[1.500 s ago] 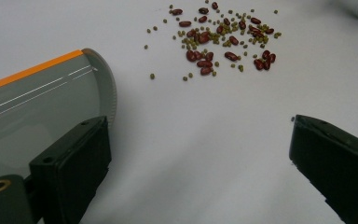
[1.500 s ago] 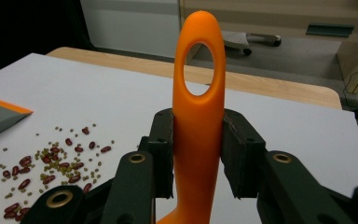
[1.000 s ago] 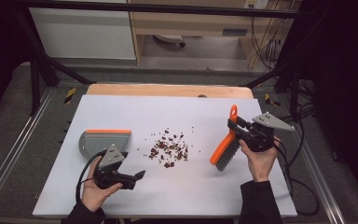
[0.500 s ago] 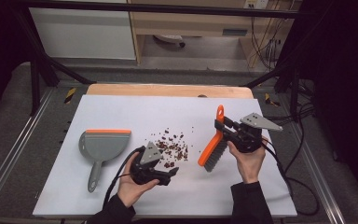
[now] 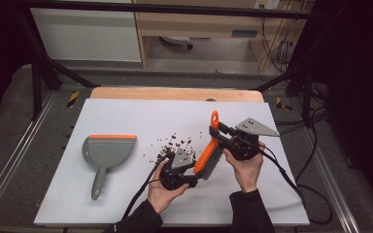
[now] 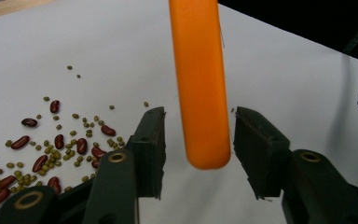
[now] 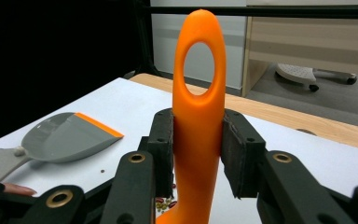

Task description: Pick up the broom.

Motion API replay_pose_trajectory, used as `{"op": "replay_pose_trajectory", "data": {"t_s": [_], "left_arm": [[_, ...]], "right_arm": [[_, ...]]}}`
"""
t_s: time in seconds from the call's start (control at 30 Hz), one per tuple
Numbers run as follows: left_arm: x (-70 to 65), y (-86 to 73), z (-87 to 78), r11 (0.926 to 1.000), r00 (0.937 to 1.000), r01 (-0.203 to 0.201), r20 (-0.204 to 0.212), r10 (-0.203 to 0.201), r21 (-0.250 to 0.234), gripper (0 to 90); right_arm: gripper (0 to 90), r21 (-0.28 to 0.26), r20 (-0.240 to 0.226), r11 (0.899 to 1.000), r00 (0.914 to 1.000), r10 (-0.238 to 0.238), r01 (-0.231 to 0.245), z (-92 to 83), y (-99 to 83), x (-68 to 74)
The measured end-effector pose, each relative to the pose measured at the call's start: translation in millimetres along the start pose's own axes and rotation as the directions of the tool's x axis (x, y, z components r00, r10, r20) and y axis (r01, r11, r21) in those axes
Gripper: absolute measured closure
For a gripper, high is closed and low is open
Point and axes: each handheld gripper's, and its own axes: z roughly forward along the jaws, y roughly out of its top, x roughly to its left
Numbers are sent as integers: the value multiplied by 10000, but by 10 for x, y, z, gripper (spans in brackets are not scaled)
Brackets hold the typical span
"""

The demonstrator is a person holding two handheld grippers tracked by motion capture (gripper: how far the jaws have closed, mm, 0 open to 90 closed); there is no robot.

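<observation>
Right claw [image 5: 219,132] clamped on the orange handle of the hand brush [image 5: 209,153], pads pressing both sides of the handle just below its hanging loop, seen clearly in the right gripper view [image 7: 197,140]. The brush is tilted, loop end pointing far, grey bristles low and near, over the middle-right of the white bench [image 5: 126,208]. It is held up by the right hand [image 5: 246,167].

Left claw [image 5: 194,180] sits just near-left of the brush head, held by the left hand [image 5: 164,191]. Its jaws have just been closing. In the left gripper view the rounded orange end of the brush [image 6: 200,93] hangs between the two pads [image 6: 151,149], with a gap showing on each side, so no grip yet: jaws part open around it, not touching as far as I can tell.

Spilled beans [image 5: 172,145], red kidney beans mixed with small green ones, lie scattered on the bench just left of the brush and just far of the left claw; they are also at the left of the left gripper view [image 6: 51,149].

Grey dustpan [image 5: 106,155] with an orange lip lies flat on the left part of the bench, handle pointing near, well apart from both claws and left of the beans. It also shows at the left of the right gripper view [image 7: 60,137].
</observation>
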Motion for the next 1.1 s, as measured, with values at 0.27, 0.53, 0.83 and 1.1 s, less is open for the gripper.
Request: {"op": "replay_pose_trajectory", "data": {"t_s": [0.27,0.53,0.83,1.1], "left_arm": [[8,-7,33,9995,9996,276,-88,-278,-158,677],[33,-29,2,9980,9973,601,-415,-608,-188,698],[146,-37,-94,9984,9987,363,-363,-347,443,702],[343,-30,-324,9855,9984,-342,-394,413,1662,703]], "right_arm": [[667,-128,-63,9999,10000,20,-20,6,10,34],[660,-148,-363,9998,9992,-157,152,8,12,26],[443,687,-680,9934,9938,-877,923,-14,-4,9],[202,2033,-1755,9207,9375,-3004,3331,-95,-64,38]]}}
